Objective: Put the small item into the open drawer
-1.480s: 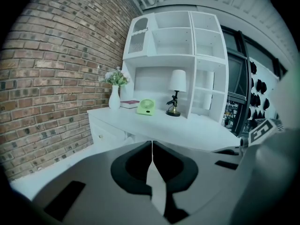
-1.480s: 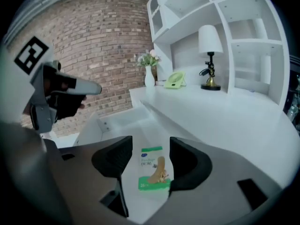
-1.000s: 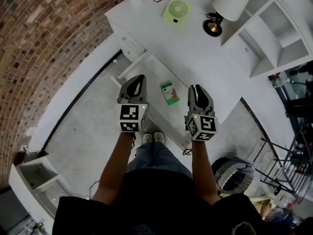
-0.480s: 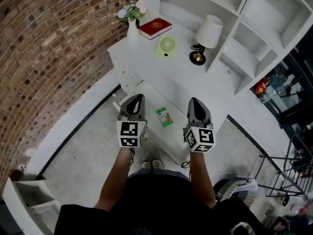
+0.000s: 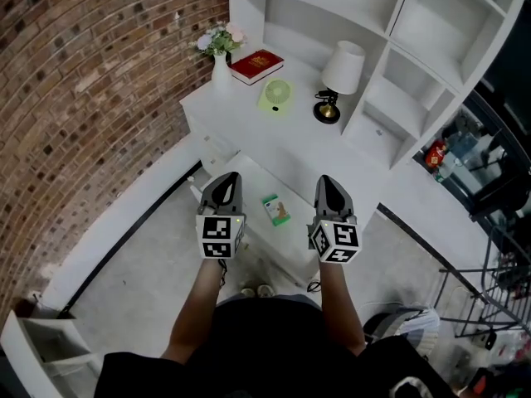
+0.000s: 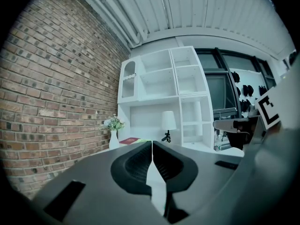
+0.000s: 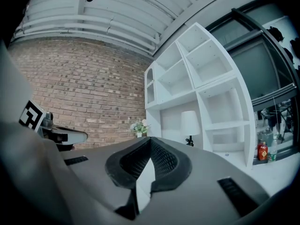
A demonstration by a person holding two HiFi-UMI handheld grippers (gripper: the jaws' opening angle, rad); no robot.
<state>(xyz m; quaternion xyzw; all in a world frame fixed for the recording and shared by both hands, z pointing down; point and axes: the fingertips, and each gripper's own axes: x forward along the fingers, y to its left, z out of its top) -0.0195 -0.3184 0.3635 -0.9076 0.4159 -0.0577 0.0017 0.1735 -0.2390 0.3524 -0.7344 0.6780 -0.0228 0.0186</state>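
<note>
The small item, a green and white packet [image 5: 275, 209], lies inside the open white drawer [image 5: 249, 225], which is pulled out from the desk below my hands. My left gripper [image 5: 225, 187] hovers left of the packet and my right gripper [image 5: 327, 189] right of it, both above the drawer and apart from it. Each is shut with nothing held. In the left gripper view the left gripper [image 6: 152, 144] has its pads together, pointing level at the shelf unit. The right gripper [image 7: 150, 140] is likewise shut and empty.
The white desk [image 5: 249, 123] carries a vase of flowers [image 5: 220, 52], a red book [image 5: 257, 65], a green fan [image 5: 276, 94] and a lamp [image 5: 338, 71]. White shelves [image 5: 415, 65] rise at the right, a brick wall [image 5: 83, 81] at the left. A wire basket [image 5: 402, 322] stands low right.
Both grippers have risen away from the drawer and the view has tilted up toward the shelves. The right jaws have closed. The packet stays in the drawer.
</note>
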